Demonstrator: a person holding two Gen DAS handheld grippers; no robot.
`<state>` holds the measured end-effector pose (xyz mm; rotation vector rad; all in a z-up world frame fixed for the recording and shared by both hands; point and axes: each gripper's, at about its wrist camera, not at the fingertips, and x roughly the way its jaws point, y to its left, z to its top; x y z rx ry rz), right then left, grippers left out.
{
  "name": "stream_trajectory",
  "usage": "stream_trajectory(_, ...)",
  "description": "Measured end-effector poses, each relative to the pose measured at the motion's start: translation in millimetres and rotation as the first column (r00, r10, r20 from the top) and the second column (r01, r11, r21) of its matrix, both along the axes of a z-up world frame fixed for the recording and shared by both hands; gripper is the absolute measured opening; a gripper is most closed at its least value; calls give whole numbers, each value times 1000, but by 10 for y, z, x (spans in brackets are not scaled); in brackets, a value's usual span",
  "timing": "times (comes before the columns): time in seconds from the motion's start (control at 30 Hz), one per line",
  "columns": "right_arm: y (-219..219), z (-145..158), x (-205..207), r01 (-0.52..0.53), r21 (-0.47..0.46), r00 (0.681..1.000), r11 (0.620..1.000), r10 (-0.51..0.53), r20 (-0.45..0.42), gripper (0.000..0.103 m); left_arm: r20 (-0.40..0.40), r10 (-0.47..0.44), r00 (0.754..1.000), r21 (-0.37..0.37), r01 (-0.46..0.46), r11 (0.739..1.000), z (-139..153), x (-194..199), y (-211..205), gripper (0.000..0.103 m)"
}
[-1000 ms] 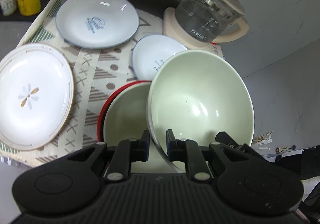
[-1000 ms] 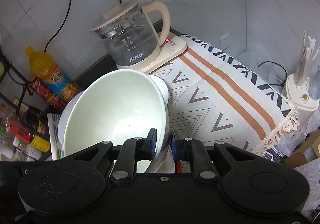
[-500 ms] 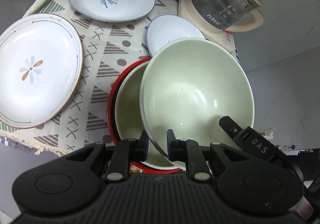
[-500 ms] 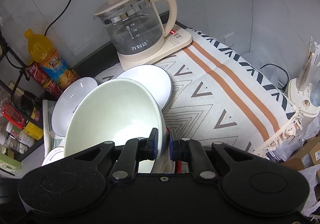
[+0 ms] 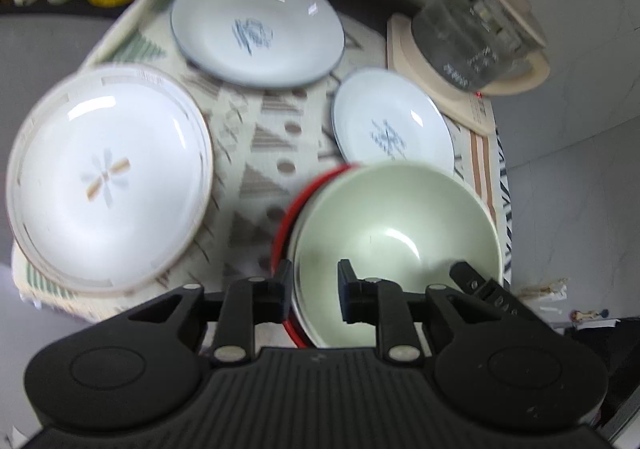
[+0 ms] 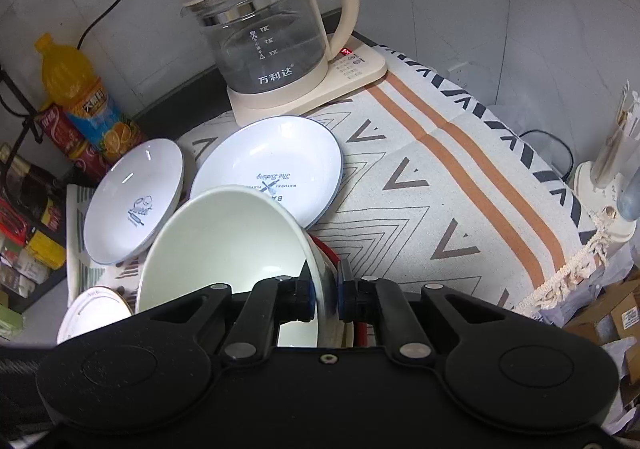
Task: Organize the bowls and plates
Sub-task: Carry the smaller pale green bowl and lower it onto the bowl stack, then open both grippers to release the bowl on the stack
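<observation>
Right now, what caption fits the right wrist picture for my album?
Right gripper pinches the pale green bowl's rim, with two white plates and a glass kettle behind.

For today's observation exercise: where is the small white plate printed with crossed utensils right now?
In the right wrist view the small plate lies flat on the patterned cloth, left of centre, just in front of the kettle's base and behind the pale green bowl.

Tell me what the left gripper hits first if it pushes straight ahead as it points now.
Likely the pale green bowl: the left gripper, its jaws just opening, straddles its near rim, so the inner wall probably comes first.
</observation>
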<state>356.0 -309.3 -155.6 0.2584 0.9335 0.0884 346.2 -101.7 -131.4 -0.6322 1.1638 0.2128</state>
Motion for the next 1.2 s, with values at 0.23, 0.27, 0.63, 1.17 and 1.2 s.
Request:
stream_trajectory(0.23,30,14,38,-23,-23,1000,999,23,2,11,-21,11,1000,16,-11,1000,-123,75,87,24)
stream_trajectory(0.27,34,17,41,-30,-27,1000,999,30,0,11,-27,13,1000,14,-13,1000,-157,82,92,24)
stream_trajectory(0.63,-81,54,-40,-75,-3,997,997,75,21,13,-33,20,999,12,-20,1000,-253,86,132,30)
stream_trajectory(1.17,-121,144,0,-94,36,995,995,92,39,13,-29,44,999,20,-44,999,-225,96,153,39)
stream_trajectory(1.2,-133,160,-5,-90,41,995,995,87,54,11,-28,46,999,19,-45,999,-225,92,156,39)
